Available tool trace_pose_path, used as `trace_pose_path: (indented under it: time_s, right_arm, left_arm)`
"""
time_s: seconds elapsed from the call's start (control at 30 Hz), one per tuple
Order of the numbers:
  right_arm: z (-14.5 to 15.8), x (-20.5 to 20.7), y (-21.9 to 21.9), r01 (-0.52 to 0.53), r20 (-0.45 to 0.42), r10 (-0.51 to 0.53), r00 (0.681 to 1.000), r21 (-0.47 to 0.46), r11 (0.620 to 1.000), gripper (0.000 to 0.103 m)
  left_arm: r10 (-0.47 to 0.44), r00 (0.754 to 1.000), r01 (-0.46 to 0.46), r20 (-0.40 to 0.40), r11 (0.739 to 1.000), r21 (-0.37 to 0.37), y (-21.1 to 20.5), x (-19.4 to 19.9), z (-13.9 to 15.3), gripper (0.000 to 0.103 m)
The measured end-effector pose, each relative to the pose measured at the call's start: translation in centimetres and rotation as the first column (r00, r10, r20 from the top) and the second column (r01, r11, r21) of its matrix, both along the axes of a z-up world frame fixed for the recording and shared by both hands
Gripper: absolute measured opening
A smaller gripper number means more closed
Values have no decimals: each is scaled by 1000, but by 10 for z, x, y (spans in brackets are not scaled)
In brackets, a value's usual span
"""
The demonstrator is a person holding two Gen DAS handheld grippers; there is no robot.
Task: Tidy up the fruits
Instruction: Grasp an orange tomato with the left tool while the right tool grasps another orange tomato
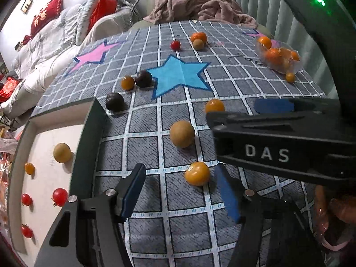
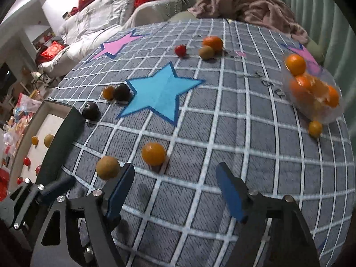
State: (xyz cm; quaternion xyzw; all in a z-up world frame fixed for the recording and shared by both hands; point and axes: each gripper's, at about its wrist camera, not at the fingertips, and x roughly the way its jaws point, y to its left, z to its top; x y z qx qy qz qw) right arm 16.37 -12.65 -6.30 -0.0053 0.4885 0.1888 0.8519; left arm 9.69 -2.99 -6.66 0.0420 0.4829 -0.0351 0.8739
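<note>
A grey cloth with a white grid and coloured stars (image 1: 155, 133) is seen spread over the table, with small fruits scattered on it. The left gripper (image 1: 181, 197) is held just above the cloth with its blue-padded jaws spread apart and nothing between them; a small round orange fruit with a pale stem scar (image 1: 197, 173) lies just ahead of the gap. A round tan fruit (image 1: 182, 134) lies a little further on. The right gripper (image 2: 175, 191) is likewise held wide open and empty over the cloth, and its black body marked "DAS" (image 1: 278, 144) is seen crossing the left wrist view. A second round orange fruit (image 2: 154, 154) lies on the cloth just ahead of its jaws. At the left edge of the table a shallow white tray with a dark rim (image 1: 89, 146) is seen, containing a tan fruit (image 1: 62, 152), a small orange fruit (image 1: 29, 168) and three red tomatoes (image 1: 60, 196). Two dark purple round fruits (image 1: 115, 102) lie just beyond the tray, near the large blue star (image 1: 178, 75). At the far right a clear plastic bag of oranges (image 2: 311, 89) rests on the cloth, with one small orange fruit (image 2: 315, 128) just beside it.
</note>
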Motion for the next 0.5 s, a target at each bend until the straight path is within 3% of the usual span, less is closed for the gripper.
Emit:
trace_pose_path:
  time_s: [0.13, 0.2, 0.27, 0.33, 0.43, 0.5]
  right_arm:
    - [-1, 1, 13, -49, 26, 49, 998, -19, 999, 77]
    - [-2, -1, 21, -71, 47, 73, 996, -52, 996, 68]
    - [-1, -3, 28, -84, 73, 91, 993, -96, 992, 41]
    - [0, -4, 26, -77, 75, 84, 994, -93, 993, 24]
    - [0, -5, 15, -52, 64, 55, 996, -54, 997, 23]
    - [0, -8, 8, -41, 58, 43, 997, -43, 998, 23]
  left_arm:
    - [-2, 1000, 2, 13, 1000, 4, -2, 3, -1, 66]
    - [-2, 1000, 2, 15, 1000, 1, -3, 4, -1, 61]
    - [-2, 1000, 2, 15, 1000, -16, -3, 5, -1, 52]
    - [-2, 1000, 2, 17, 1000, -18, -4, 5, 0, 44]
    - [-16, 1000, 16, 15, 1000, -25, -7, 5, 0, 26]
    - [-24, 1000, 25, 17, 999, -27, -8, 3, 0, 23]
